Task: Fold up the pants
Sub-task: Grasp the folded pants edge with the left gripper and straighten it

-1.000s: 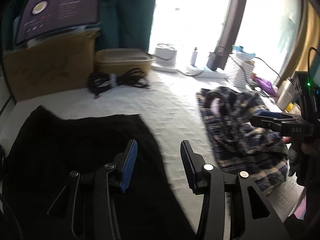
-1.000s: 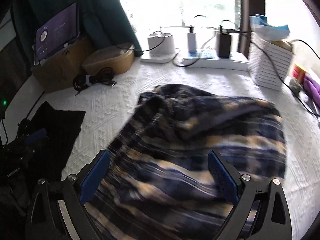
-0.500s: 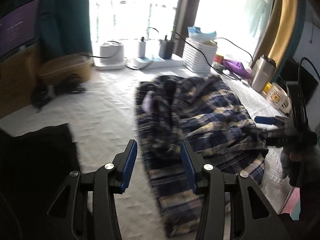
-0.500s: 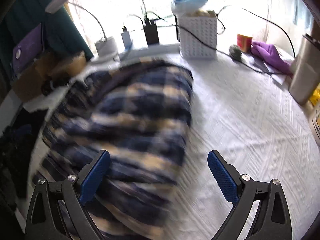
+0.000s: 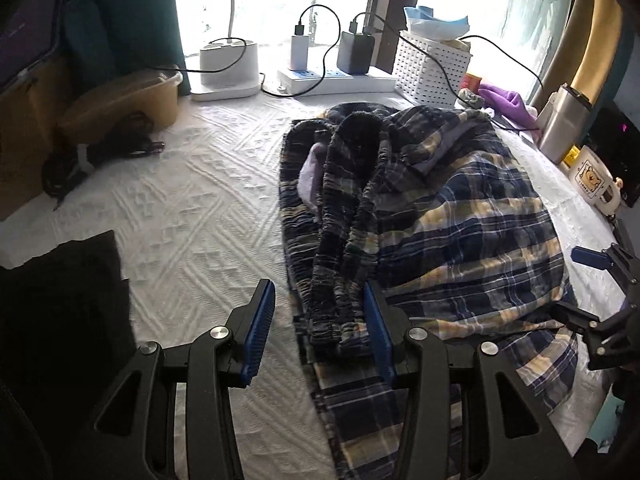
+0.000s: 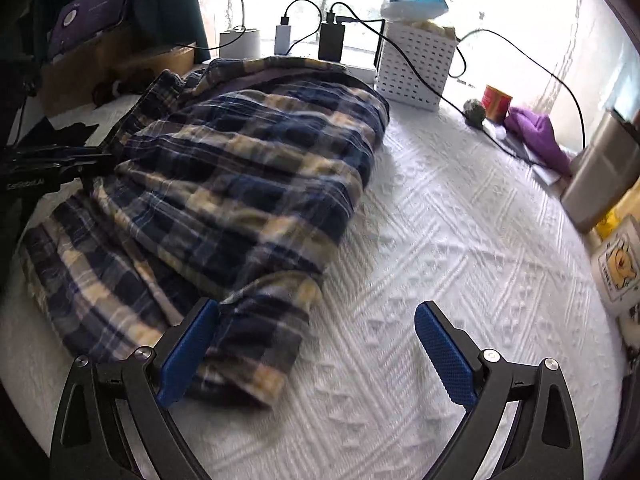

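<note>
Plaid pants (image 5: pixel 460 216) lie crumpled on the white quilt (image 5: pixel 192 208), long axis running left-right; your left gripper (image 5: pixel 318 328) gapes empty over their waistband end, your right gripper (image 6: pixel 316 352) open wide at the opposite hem

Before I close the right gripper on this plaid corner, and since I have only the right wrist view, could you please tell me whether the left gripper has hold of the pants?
Observer: Not yet. The left gripper is open. The end of the gathered waistband of the pants shows between its fingers, unpinched.
Operator: Thank you. Does the waistband lie flat there?
Observer: No, it is bunched into long ridges that run toward the window, with a pale lilac patch showing beside them.
</note>
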`<state>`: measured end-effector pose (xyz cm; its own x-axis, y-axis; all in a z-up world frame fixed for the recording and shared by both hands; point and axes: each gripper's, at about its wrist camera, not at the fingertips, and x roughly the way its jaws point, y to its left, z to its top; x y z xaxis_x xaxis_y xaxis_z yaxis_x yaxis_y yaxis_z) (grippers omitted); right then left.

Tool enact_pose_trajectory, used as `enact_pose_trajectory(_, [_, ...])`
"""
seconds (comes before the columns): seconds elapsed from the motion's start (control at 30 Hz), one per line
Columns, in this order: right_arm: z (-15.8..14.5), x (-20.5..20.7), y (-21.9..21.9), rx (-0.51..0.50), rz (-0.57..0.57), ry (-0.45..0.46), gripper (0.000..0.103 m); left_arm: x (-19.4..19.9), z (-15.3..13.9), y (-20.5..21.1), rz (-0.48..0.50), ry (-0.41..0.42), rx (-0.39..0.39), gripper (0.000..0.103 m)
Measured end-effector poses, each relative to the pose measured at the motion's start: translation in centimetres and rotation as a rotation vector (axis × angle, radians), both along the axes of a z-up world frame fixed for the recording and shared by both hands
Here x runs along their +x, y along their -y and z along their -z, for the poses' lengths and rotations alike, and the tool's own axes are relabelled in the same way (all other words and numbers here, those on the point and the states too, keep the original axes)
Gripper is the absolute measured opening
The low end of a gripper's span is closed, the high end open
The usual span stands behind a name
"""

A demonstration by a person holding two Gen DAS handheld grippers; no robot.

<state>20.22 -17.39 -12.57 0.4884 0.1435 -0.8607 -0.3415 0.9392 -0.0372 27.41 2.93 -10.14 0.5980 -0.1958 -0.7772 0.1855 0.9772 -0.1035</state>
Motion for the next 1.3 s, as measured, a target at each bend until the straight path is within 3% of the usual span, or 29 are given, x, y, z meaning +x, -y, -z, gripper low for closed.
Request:
enact_pose_trajectory(0.23, [0.3, -2.0, 1.7, 0.029, -0.013, -0.053, 0.099, -0.6, -2.6, -1.7, -0.08, 0.024, 0.08, 0.045])
enact_pose_trajectory(0.33, [-0.2, -2.2, 3.0, 0.08, 0.014, -0.076, 0.099, -0.7, -4.2, -3.0, -0.091, 0.046, 0.051, 0.045])
enact_pose_trajectory(0.63, [-4.1, 1.7, 5.4, 0.238, 0.111, 0.045, 0.099, 2.4, -6.0, 0.9, 0.066, 0.147, 0.08, 0.045])
enact_pose_trajectory(0.77, [-4.3, 4.9, 4.3, 0.249, 0.107, 0.074, 0.097, 4.6, -5.1, 3.0, 0.144, 0.129, 0.139, 0.045])
enact_pose_trajectory(0.8, [-4.2, 5.6, 4.0, 0.247, 0.102, 0.075, 0.093, 5.5, -4.6, 3.4, 0.146, 0.113, 0.163, 0.045])
enact_pose_trajectory(0.87, [-3.6, 7.2, 3.6, 0.233, 0.096, 0.059, 0.066, 6.9, -3.8, 3.8, 0.158, 0.091, 0.185, 0.045])
enact_pose_trajectory(0.97, [-2.6, 9.0, 3.1, 0.233, 0.079, 0.036, 0.056, 8.1, -3.0, 3.8, 0.172, 0.082, 0.196, 0.045])
enact_pose_trajectory(1.13, [-1.6, 11.3, 2.0, 0.235, 0.037, 0.015, 0.047, 9.9, -2.2, 3.0, 0.141, 0.054, 0.15, 0.045])
enact_pose_trajectory(1.3, [-0.3, 14.0, 1.3, 0.227, 0.029, -0.002, 0.046, 12.0, -1.2, 1.7, 0.067, 0.036, 0.089, 0.045])
